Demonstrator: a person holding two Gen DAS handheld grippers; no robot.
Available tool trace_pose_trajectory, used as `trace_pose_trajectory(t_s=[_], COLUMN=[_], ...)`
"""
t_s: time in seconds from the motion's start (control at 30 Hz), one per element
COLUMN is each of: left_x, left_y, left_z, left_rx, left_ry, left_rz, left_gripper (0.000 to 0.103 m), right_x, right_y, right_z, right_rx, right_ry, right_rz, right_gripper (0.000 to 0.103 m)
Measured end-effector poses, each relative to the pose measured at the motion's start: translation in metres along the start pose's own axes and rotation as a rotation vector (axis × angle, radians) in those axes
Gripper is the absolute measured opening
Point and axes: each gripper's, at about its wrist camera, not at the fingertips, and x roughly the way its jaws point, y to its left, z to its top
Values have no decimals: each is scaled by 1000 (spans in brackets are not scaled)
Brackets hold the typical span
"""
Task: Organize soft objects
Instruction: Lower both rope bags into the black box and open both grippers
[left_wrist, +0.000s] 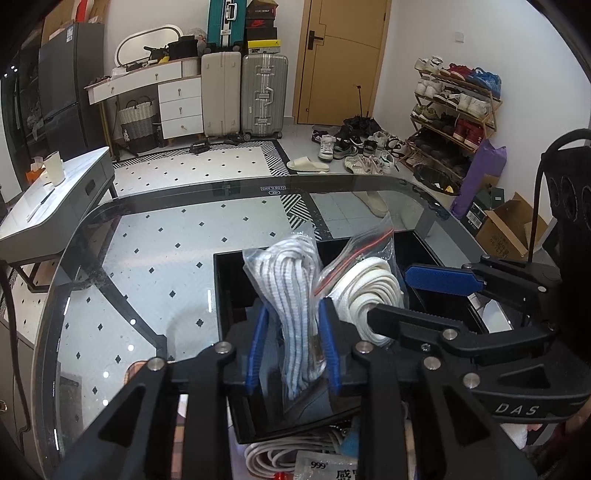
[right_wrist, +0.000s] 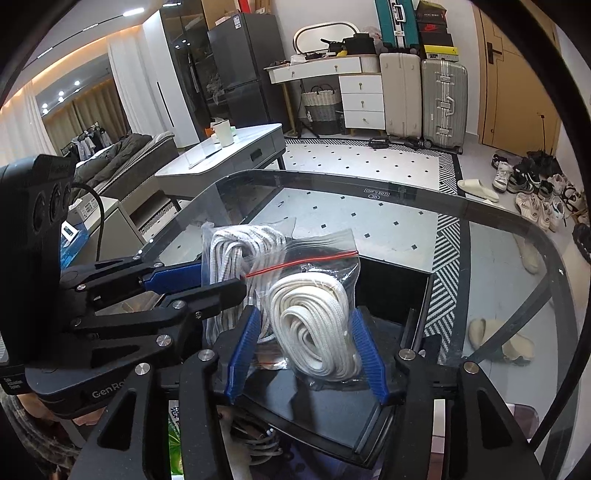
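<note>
i've got both grippers over the black box (left_wrist: 229, 295) on the glass table (left_wrist: 147, 236), each angled down into it. the left gripper (left_wrist: 293, 347) straddles the bag of grey-flecked rope (left_wrist: 291, 280); its blue pads sit on either side of the bundle, and in the left view i see the bag filling most of the gap, yet the pads look slack against the plastic, not pinching. i read it as spread around the bag, not holding it.

the right gripper (right_wrist: 308, 350) does the same with the bag of white rope (right_wrist: 314, 325), the one with the red zip strip. here the gap is plainer: there is daylight between the pads and the coil on both sides, so it is open around the bag.

both bags stand upright inside the box, side by side and touching, leaning a little on each other (that lean is probably all that keeps them up). standing them on end makes sense to me: it packs soft, floppy bundles tightly and leaves room in the box.

below the table i can see more cable and packets, unclear which are part of the job. my guess is that placing is done for these two, and pulling back straight along the fingers should avoid tipping them.
</note>
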Motion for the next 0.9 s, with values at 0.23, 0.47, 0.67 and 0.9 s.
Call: trace_pose_trajectory(t_s=[0.23, 0.47, 0.67, 0.9], left_x=[-12, -29, -45, -62], left_y=[1, 0, 5, 13], left_z=[-2, -8, -16, -30], left_rx=[-3, -19, -31, -74], left_ry=[-6, -36, -33, -29], left_rz=[7, 8, 13, 10], left_gripper=[50, 75, 88, 95], right_x=[-23, -45, -63, -87], right_y=[-3, -4, -3, -3], right_z=[1, -8, -20, -39], right_rx=[18, 16, 27, 29], right_ry=[-61, -90, -117, -131], right_rz=[1, -16, -3, 20], right_gripper=[88, 96, 101, 101])
